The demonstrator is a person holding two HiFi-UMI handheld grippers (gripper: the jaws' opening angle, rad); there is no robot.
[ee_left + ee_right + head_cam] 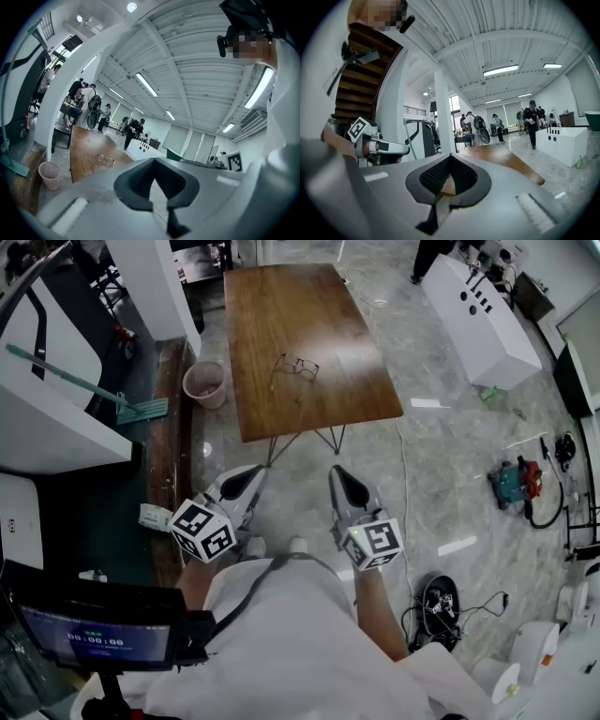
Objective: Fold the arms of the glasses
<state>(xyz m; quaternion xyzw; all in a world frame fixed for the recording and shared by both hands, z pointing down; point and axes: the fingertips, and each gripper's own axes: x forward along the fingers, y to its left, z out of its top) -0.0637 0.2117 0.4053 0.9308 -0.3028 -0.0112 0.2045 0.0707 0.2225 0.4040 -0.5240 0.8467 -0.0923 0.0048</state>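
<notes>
A pair of thin-framed glasses point(297, 367) lies with its arms spread near the middle of a long brown wooden table point(281, 324); the left gripper view also catches the glasses point(104, 161) far off on the table point(86, 150). Both grippers are held close to the person's body, well short of the table's near edge. My left gripper point(251, 473) is shut with nothing in it, and so is my right gripper point(339, 474). In the right gripper view the table point(501, 157) stretches ahead of the closed jaws, and the left gripper point(377, 146) shows at the left.
A pink bin point(204, 383) stands on the floor left of the table, beside a green mop point(141, 412). A white counter point(483, 320) is at the upper right. Cables and a teal tool point(514, 482) lie on the floor at right. Several people stand in the background.
</notes>
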